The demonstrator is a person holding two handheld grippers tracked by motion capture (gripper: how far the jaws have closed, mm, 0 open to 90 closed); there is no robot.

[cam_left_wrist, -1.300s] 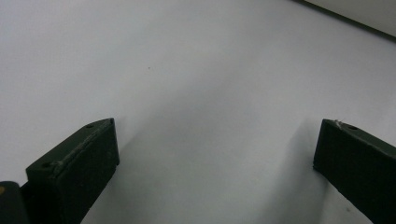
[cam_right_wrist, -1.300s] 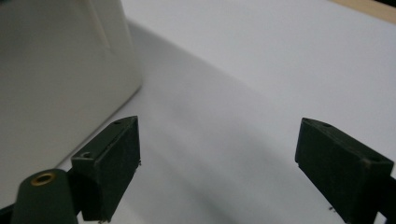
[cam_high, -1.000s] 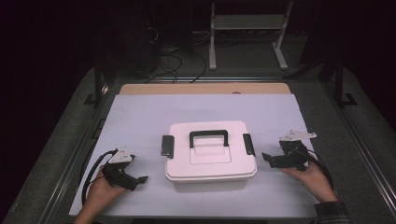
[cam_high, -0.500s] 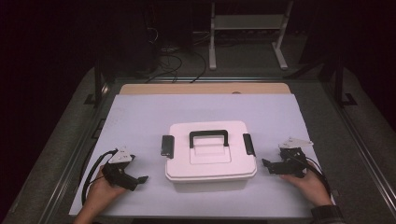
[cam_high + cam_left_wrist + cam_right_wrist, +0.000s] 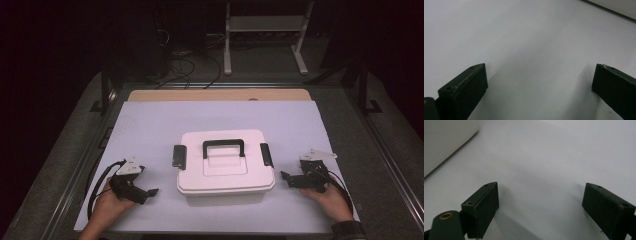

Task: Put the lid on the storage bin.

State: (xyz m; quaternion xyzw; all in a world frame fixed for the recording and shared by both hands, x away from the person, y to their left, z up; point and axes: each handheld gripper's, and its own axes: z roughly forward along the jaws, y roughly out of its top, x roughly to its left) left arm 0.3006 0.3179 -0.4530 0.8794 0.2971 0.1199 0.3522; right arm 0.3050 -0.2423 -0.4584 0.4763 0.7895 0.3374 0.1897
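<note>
Our left gripper has its jaws spread wide with nothing but bare white surface between them, and our right gripper is just as wide apart and just as empty. Both rest low on the white sheet near its front edge, the left toward the front left corner, the right toward the front right corner. Between them, well apart from each, sits the white lidded box, black handle on top and a black latch at each end, nearer the front edge than the back.
</note>
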